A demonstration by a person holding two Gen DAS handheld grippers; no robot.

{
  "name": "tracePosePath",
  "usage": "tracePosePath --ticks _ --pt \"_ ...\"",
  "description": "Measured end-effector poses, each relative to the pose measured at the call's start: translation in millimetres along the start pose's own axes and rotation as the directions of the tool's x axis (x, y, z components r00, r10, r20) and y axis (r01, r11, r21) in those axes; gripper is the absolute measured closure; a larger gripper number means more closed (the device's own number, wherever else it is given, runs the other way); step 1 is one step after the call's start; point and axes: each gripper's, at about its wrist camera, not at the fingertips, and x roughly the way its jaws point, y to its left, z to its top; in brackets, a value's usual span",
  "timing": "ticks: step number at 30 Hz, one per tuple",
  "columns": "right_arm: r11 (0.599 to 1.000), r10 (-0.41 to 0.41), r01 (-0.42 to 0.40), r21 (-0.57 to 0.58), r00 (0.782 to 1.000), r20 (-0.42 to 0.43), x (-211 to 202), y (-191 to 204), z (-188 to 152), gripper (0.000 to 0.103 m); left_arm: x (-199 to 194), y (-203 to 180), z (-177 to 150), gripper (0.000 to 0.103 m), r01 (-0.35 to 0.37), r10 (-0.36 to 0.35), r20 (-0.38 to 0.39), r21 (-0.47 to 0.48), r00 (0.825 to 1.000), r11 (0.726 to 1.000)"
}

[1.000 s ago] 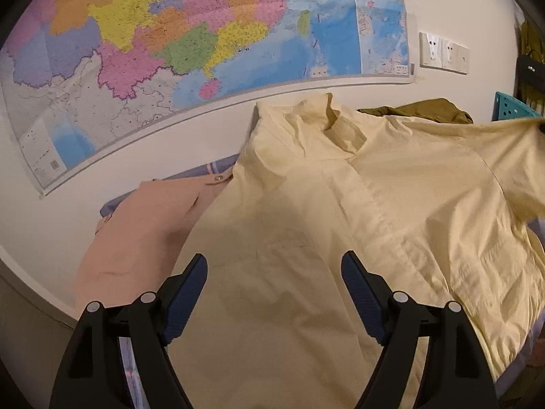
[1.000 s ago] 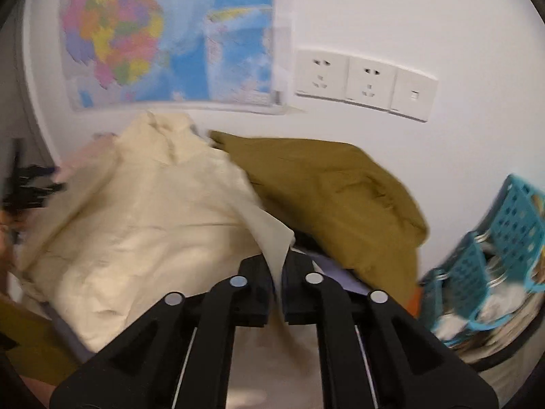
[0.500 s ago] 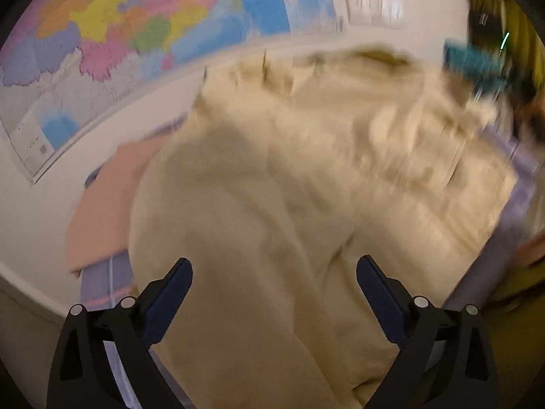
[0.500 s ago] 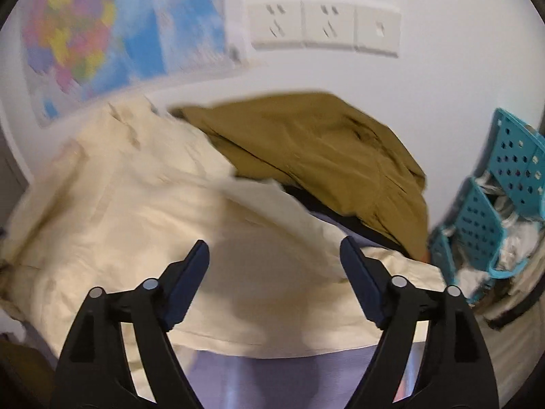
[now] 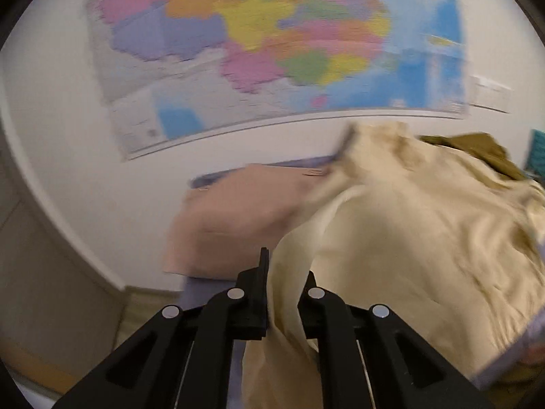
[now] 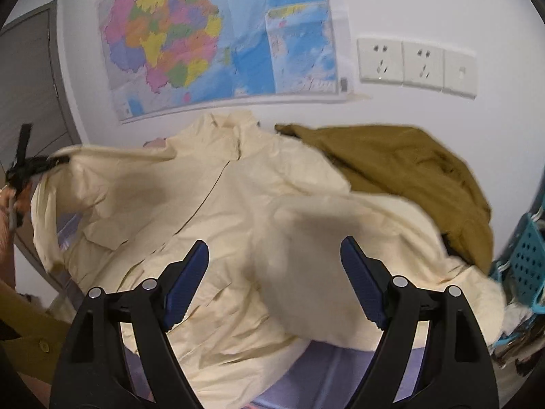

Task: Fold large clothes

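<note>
While it lies spread over the lavender-covered surface [image 6: 327, 364], the pale yellow shirt [image 6: 238, 211] has its collar toward the wall and one edge lifted off the pile. That lifted edge runs down between the fingers of the left gripper [image 5: 284, 283], which is clamped tight on the fabric; in the right wrist view the same gripper [image 6: 24, 167] appears at the far left, pulling a corner of the shirt up and outward. The right gripper [image 6: 274, 272] hovers above the middle of the shirt with its blue-padded fingers [image 6: 190, 272] spread wide, gripping nothing.

Just beside the shirt on its left side, a pink garment [image 5: 238, 218] lies flat against the wall, partly tucked under the yellow cloth. On the other side an olive-brown garment [image 6: 408, 173] is heaped, touching the shirt's shoulder. A teal perforated basket [image 6: 528, 255] stands at the right edge, near the olive heap. On the white wall above hang a coloured map [image 6: 218, 41] and a row of white sockets [image 6: 415, 64].
</note>
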Motion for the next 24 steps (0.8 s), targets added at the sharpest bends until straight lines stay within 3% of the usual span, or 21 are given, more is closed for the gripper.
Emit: tracePosePath --ticks 2,3,4,6,8,9,10,12,13,16,19,21,24 --pt "1.000 0.009 -0.009 0.007 1.000 -0.020 7 0 -7 0.024 25 6 3 0.079 -0.160 0.161 -0.036 0.039 0.986 0.986" --pt "1.000 0.018 -0.017 0.022 0.999 -0.043 12 -1 -13 0.024 44 3 -2 0.071 -0.246 0.251 -0.068 0.079 0.966 0.966" --pt "0.999 0.037 -0.035 0.034 0.998 -0.058 15 -3 -19 0.024 57 3 -6 0.069 -0.275 0.283 -0.099 0.086 0.954 0.958" --pt "0.997 0.049 -0.044 0.062 0.995 -0.082 19 -8 -29 0.021 78 2 -19 0.061 -0.257 0.268 -0.177 0.083 0.947 0.963" --pt "0.992 0.081 -0.069 0.106 0.990 -0.113 22 -14 -43 0.015 83 -3 -36 0.053 -0.239 0.245 -0.190 0.051 0.951 0.970" --pt "0.989 0.097 -0.080 0.128 0.986 -0.135 22 -17 -52 0.014 75 -4 -43 0.049 -0.162 0.163 -0.169 0.020 0.972 0.987" --pt "0.987 0.102 -0.083 0.134 0.984 -0.145 21 -19 -58 0.012 66 -4 -49 0.038 -0.056 0.053 -0.148 -0.018 0.988 0.998" --pt "0.985 0.120 -0.096 0.143 0.978 -0.168 18 -20 -72 0.009 39 -9 -68 0.027 0.101 -0.105 -0.062 -0.062 0.993 0.993" --pt "0.984 0.130 -0.106 0.146 0.976 -0.173 15 -20 -79 0.008 29 -13 -74 0.027 0.130 -0.132 -0.029 -0.050 0.991 0.990" --pt "0.977 0.179 -0.153 0.149 0.966 -0.186 8 -11 -100 0.007 -2 -26 -97 0.027 0.238 -0.238 0.020 -0.021 0.971 0.971" --pt "0.981 0.190 -0.179 0.070 0.960 -0.206 5 11 -112 0.007 -30 -44 -108 0.025 0.295 -0.296 0.065 0.013 0.953 0.955" --pt "0.989 0.141 -0.149 -0.019 0.965 -0.219 7 28 -117 0.007 -42 -57 -115 0.025 0.354 -0.356 0.076 0.040 0.931 0.934" --pt "0.988 0.037 -0.069 -0.136 0.974 -0.224 19 52 -124 0.011 -51 -86 -131 0.024 0.382 -0.391 0.052 0.131 0.919 0.915"
